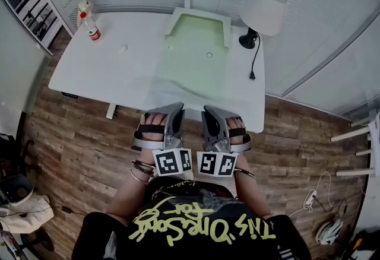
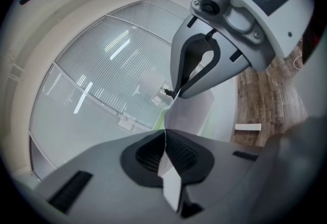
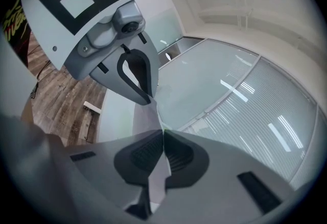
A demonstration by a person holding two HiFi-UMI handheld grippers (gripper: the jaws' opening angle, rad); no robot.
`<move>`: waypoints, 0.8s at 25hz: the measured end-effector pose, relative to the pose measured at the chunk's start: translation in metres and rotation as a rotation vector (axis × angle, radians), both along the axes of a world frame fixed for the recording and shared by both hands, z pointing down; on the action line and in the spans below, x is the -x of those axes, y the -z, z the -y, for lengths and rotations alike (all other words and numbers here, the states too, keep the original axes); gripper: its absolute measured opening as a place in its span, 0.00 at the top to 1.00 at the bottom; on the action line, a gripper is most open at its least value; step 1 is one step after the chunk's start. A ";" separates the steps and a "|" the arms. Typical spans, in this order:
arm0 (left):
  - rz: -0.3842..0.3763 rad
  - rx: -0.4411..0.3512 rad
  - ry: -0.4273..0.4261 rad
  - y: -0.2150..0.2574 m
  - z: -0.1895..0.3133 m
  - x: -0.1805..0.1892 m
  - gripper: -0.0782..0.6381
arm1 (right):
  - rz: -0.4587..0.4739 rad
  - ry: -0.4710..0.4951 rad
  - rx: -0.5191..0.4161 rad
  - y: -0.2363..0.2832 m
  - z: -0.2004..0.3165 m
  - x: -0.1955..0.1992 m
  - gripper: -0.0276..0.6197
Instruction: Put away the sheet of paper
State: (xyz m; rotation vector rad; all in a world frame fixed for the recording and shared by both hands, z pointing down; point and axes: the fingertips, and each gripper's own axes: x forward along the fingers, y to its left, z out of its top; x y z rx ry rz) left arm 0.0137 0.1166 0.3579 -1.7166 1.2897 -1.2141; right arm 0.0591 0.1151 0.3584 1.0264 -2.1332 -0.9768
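The left grey two-jaw gripper [image 2: 164, 135] and the right grey two-jaw gripper [image 3: 162, 134] sit side by side at the near edge of the white desk [image 1: 107, 69]. Each is clamped on the near edge of the thin, pale greenish-white sheet of paper [image 1: 196, 75]. The sheet stretches across the desk's middle towards a white tray [image 1: 176, 20] at the far edge.

1. The left half of the table [image 1: 107, 83] is open passage, apart from a small white object [image 1: 123, 48].
2. Far-left corner: a bottle [image 1: 90, 26] blocks.
3. Far-right corner: a lamp [image 1: 261, 12], with its cable [image 1: 256, 58] trailing toward the right edge.
4. Far edge, middle: a white tray [image 1: 176, 21] stands.
5. Near edge: a sheet of paper [image 2: 194, 113], pinched by the left gripper [image 1: 172, 111] and the right gripper [image 1: 209, 113], bars the gap between them.
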 end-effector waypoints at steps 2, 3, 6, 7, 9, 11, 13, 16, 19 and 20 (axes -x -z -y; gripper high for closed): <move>-0.001 -0.002 -0.005 0.001 0.005 0.002 0.88 | 0.002 -0.005 -0.005 0.002 0.006 0.002 0.95; -0.002 -0.003 -0.007 0.002 0.008 0.004 0.88 | 0.002 -0.008 -0.007 0.004 0.008 0.004 0.95; -0.006 -0.008 -0.015 0.005 0.018 0.008 0.88 | 0.001 -0.016 -0.008 0.005 0.017 0.008 0.95; -0.007 -0.009 -0.019 0.006 0.022 0.009 0.88 | 0.000 -0.020 -0.006 0.005 0.021 0.009 0.95; -0.008 -0.010 -0.026 0.005 0.029 0.011 0.88 | -0.001 -0.026 -0.002 0.004 0.028 0.011 0.95; -0.011 -0.006 -0.033 0.004 0.036 0.012 0.88 | -0.006 -0.031 -0.002 0.003 0.035 0.012 0.95; -0.012 -0.002 -0.041 0.003 0.042 0.011 0.88 | -0.007 -0.038 -0.003 0.003 0.041 0.012 0.95; -0.013 0.000 -0.050 0.004 0.051 0.013 0.88 | -0.006 -0.048 -0.001 0.005 0.050 0.013 0.95; -0.016 0.003 -0.054 0.003 0.060 0.016 0.88 | -0.008 -0.052 0.002 0.004 0.058 0.016 0.95; -0.015 0.003 -0.055 0.002 0.063 0.017 0.88 | -0.008 -0.054 0.003 0.003 0.061 0.017 0.95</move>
